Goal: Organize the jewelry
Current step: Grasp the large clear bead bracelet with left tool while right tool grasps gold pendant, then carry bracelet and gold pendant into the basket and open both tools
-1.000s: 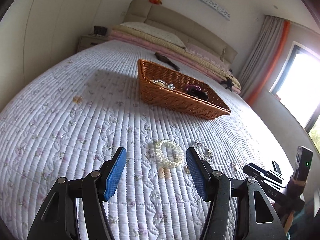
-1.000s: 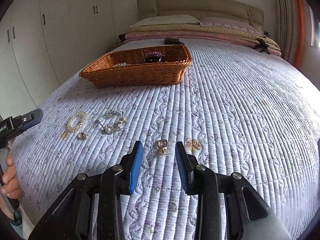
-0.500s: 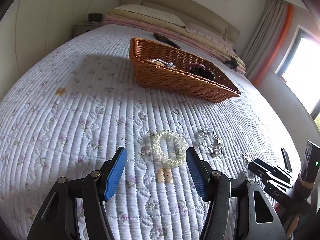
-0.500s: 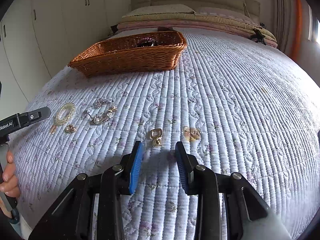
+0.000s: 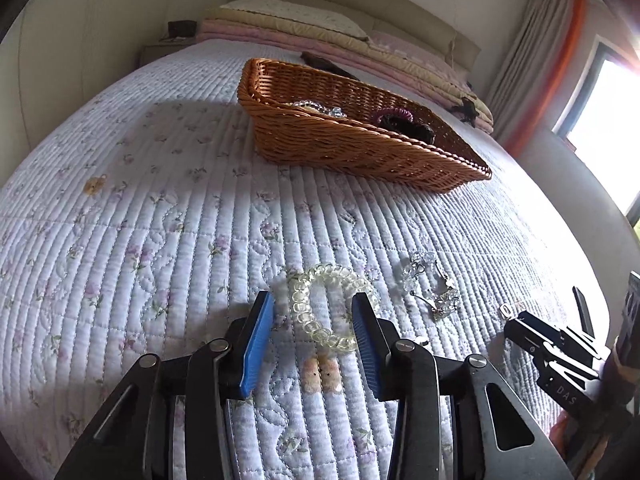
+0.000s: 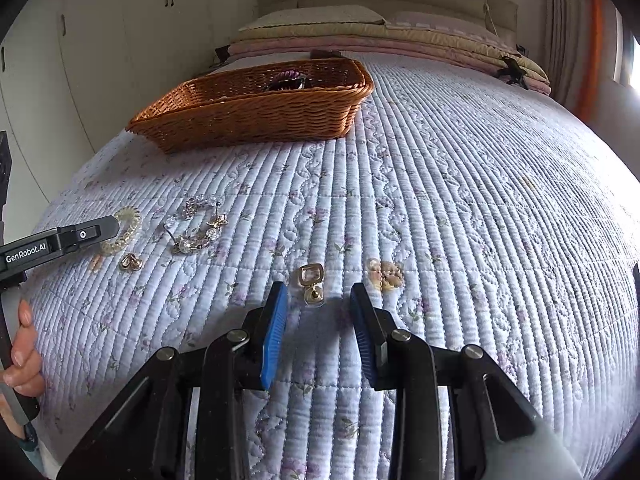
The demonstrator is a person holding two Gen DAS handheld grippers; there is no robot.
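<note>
A clear coiled bracelet (image 5: pixel 328 304) lies on the quilt, its near half between the open blue pads of my left gripper (image 5: pixel 314 312). It also shows in the right wrist view (image 6: pixel 126 230), partly behind the left gripper's finger (image 6: pixel 80 236). A crystal bracelet (image 5: pixel 432 288) lies to its right, also seen in the right wrist view (image 6: pixel 198 224). A gold earring (image 6: pixel 312 284) lies just ahead of my open right gripper (image 6: pixel 318 304). A second gold earring (image 6: pixel 131 262) lies near the coiled bracelet. The wicker basket (image 5: pixel 360 148) holds a beaded bracelet (image 5: pixel 316 107) and a dark hair tie (image 5: pixel 404 120).
The basket (image 6: pixel 256 116) stands mid-bed, beyond the jewelry. Pillows (image 6: pixel 320 20) and folded bedding line the headboard. Wardrobe doors (image 6: pixel 100 40) stand on the left, a curtain and window (image 5: pixel 600 92) on the right. A hand (image 6: pixel 22 356) holds the left gripper's handle.
Both grippers have moved forward and down toward the quilt. The coiled bracelet now sits between the left pads, and the gold earring lies closer to the right fingertips. Both jaws stay open.
</note>
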